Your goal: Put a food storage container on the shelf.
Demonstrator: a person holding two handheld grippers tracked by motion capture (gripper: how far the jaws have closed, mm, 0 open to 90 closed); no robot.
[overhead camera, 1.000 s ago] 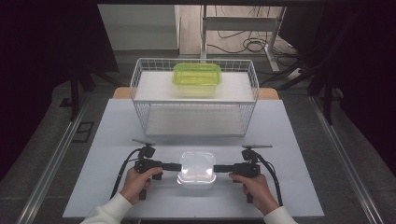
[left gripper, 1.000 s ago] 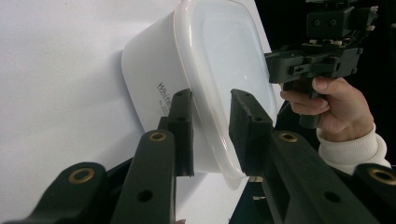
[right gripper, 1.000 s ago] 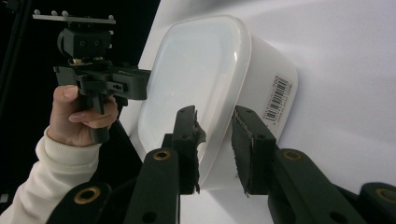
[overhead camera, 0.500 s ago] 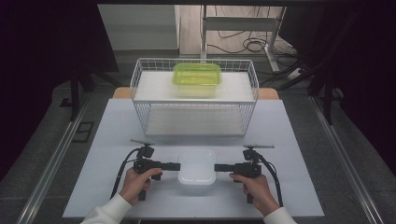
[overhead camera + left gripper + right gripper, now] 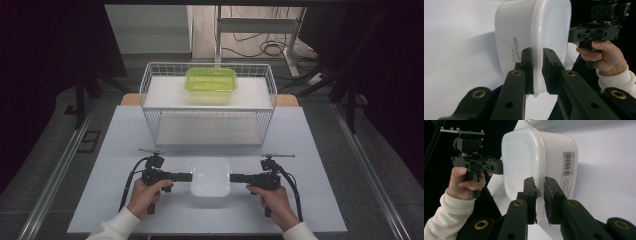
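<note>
Closing since before, both grippers' jaws now pinch the white container rim.

"White pack" is printed in dark script on the side wall of the white container, with a line of smaller print beneath it that cannot be read. A barcode label on another wall bears the number 700.

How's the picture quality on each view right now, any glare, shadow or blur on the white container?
High view: the white container is washed out by glare on its lid, its edges soft; the surroundings are dark. Left gripper view: print on the container's side reads sharply, a soft shadow falls on the table, and the near jaws are blurred. Right gripper view: the barcode label is sharp, the lid evenly lit.
</note>
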